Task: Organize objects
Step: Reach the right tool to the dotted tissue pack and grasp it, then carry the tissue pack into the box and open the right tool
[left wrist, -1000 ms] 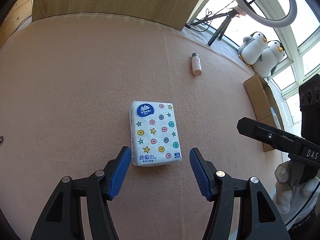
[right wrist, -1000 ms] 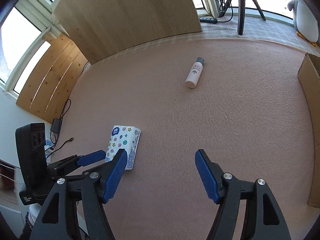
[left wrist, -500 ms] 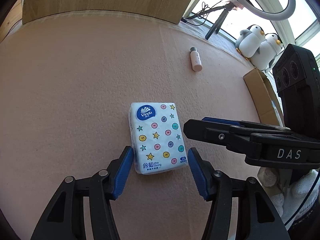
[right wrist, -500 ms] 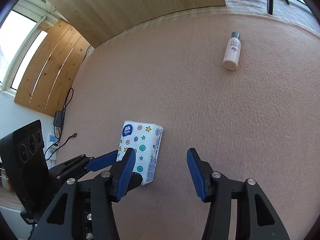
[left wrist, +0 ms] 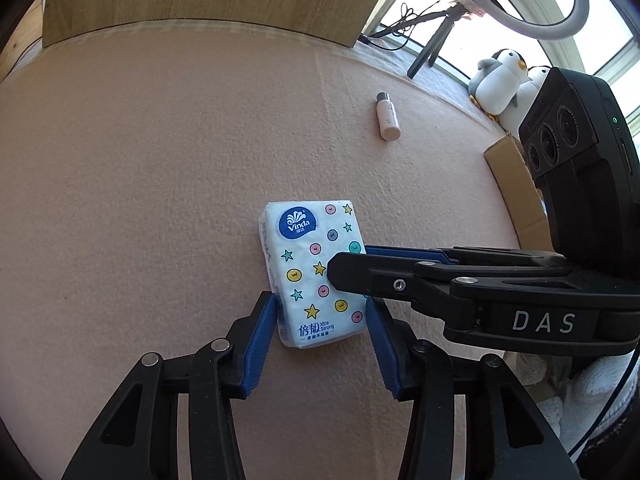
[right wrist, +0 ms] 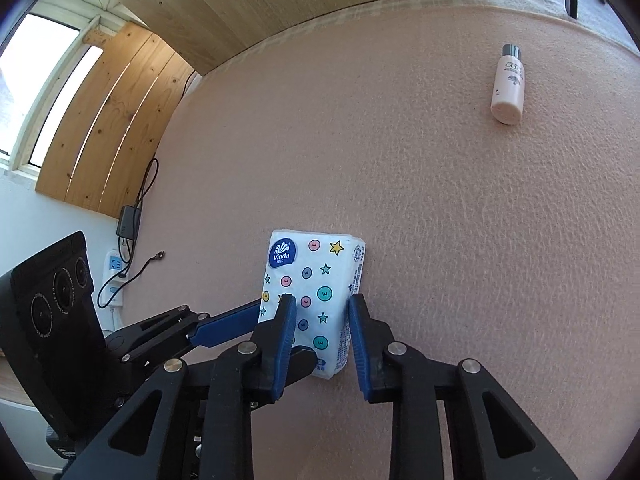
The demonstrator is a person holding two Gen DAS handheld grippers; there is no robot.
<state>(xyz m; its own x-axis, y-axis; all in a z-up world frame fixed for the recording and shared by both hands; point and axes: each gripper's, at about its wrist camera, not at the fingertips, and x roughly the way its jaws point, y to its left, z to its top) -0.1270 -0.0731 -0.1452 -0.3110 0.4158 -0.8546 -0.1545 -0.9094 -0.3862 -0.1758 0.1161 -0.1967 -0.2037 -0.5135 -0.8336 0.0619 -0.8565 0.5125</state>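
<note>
Tissue pack (left wrist: 316,276) between left gripper (left wrist: 320,344) jaws (right gripper (right wrist: 322,332) too), both unclenched.

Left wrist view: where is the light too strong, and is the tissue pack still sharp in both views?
Left wrist view: the window is blown out white, while the tissue pack prints sharply. Right wrist view: the pack is equally crisp; straight edges bow near the frame border.
</note>
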